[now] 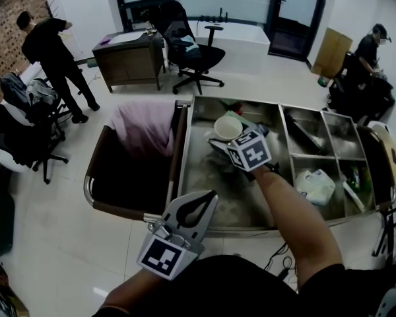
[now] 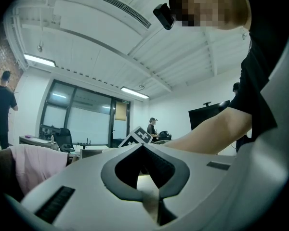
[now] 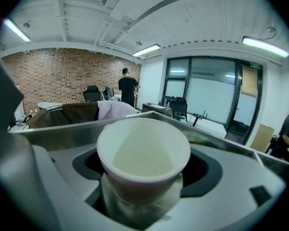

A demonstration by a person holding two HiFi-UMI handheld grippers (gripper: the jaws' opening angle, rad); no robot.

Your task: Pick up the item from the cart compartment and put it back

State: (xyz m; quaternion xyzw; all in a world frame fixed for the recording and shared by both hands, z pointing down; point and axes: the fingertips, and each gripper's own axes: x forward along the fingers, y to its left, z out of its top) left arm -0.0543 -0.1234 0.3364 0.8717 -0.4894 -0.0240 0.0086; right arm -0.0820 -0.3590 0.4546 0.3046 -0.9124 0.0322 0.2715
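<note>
Two jaws of the right gripper (image 3: 143, 186) are closed on the lower wall of a white paper cup (image 3: 143, 150), which stands upright between them with its open mouth up and nothing visible inside. In the head view that gripper holds the cup over the far half of the cart's (image 1: 185, 144) large compartment, nearer its far edge than its near one. Whether the cup's base touches the compartment floor I cannot tell.

The left gripper (image 1: 204, 200) hangs at the cart's near edge, its jaw tips together and nothing between them (it looks to be playing no part in this).

A pink cloth (image 1: 145, 127) drapes over the dark bag at the cart's left end. A crumpled white bag (image 1: 315, 185) lies in a small compartment toward the right end.

By my reading the cup is in hand and the return is what remains. That calls for lowering it straight down onto a bare patch of the compartment floor, keeping it level, then parting the jaws gently so the light cup does not tip.
</note>
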